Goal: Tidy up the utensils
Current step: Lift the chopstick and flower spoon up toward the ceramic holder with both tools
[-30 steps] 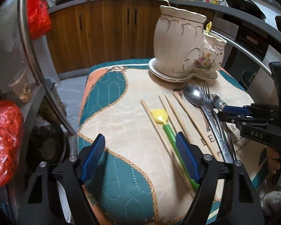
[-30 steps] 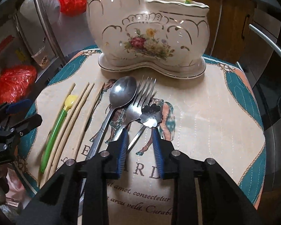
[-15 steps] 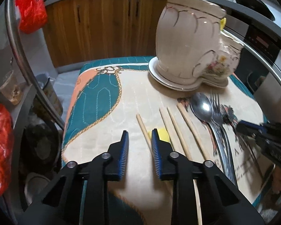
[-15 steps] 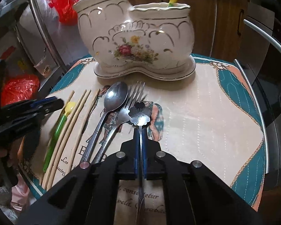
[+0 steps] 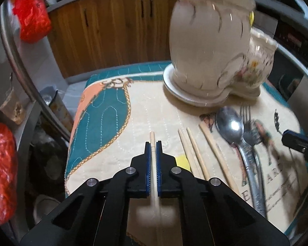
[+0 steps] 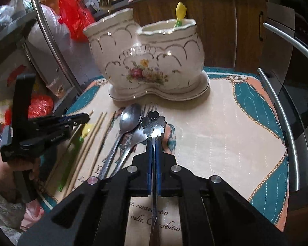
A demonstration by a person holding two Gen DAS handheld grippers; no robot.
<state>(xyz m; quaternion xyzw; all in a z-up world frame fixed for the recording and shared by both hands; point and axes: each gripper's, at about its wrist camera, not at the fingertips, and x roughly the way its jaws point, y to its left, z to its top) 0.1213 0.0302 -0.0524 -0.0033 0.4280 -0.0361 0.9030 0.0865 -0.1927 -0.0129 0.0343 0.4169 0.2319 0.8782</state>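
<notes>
Now, left tongs [image 5: 153,143] are clamping one chopstick [image 5: 152,138] | right tongs [image 6: 153,143] are gripping the flower-headed spoon [image 6: 153,124] over the table | yellow spoon [image 6: 180,12] is already sitting in the ceramic holder [image 6: 145,61] | steel spoon [image 6: 129,117], fork, three chopsticks are waiting.

Four chopsticks [image 5: 214,143], two spoons [image 5: 231,127], one fork [image 5: 245,112], two yellow-tipped utensils [image 6: 180,10], one ceramic holder [image 6: 147,61]

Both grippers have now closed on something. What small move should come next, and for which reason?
Probably lift both straight up. The left gripper is shut on one chopstick, the right gripper on the flower-headed spoon, and both pieces seem still low over the mat. The ceramic holder opens only at its top.
</notes>
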